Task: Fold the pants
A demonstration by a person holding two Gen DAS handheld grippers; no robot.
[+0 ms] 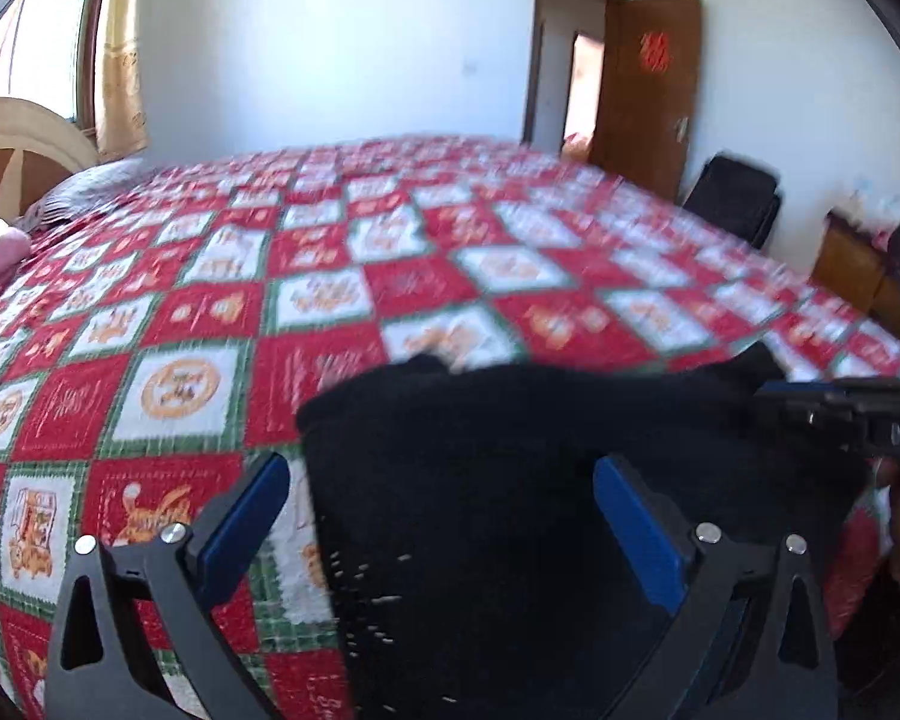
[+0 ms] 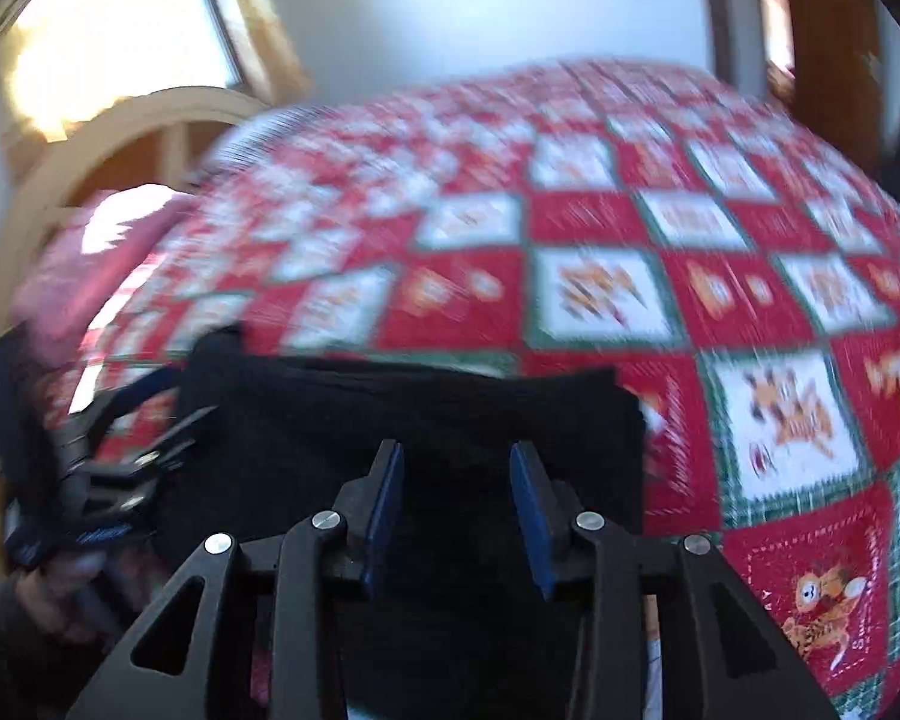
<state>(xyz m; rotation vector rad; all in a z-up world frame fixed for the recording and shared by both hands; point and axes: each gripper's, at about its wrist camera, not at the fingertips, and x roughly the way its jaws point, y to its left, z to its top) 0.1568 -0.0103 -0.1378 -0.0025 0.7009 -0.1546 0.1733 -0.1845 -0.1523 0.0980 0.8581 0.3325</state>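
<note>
**Two open hand-held grippers over black pants on the quilted bed**

Two hand-held grippers are seen, one per view, and neither is clenched. The left hand-held gripper (image 1: 444, 510) is spread wide, with the pants (image 1: 540, 450) lying between and beneath its blue pads, which are not pressed on the cloth. The right hand-held gripper (image 2: 456, 504) is held partly open, a clear gap between its pads; nothing is gripped, though dark cloth fills the space under it.

The black pants are found at the near edge of the bed (image 1: 210, 312), at 6 o'clock in both views, laid as a flat dark panel on the red, white and green quilt.

The cloth is judged soft, light and limp: it will sag and drape when lifted, and a single layer may slip free of a shallow pinch. A hold is best taken at a hem or corner, with both layers caught, such as the square corner at 3 o'clock of the panel in the right view.

An open door (image 1: 648, 90) at 1 o'clock is shown clearly only by the left view. The headboard (image 2: 120, 138) and bright window, at 10 o'clock, are shown more fully by the right view, though with heavy blur.
</note>
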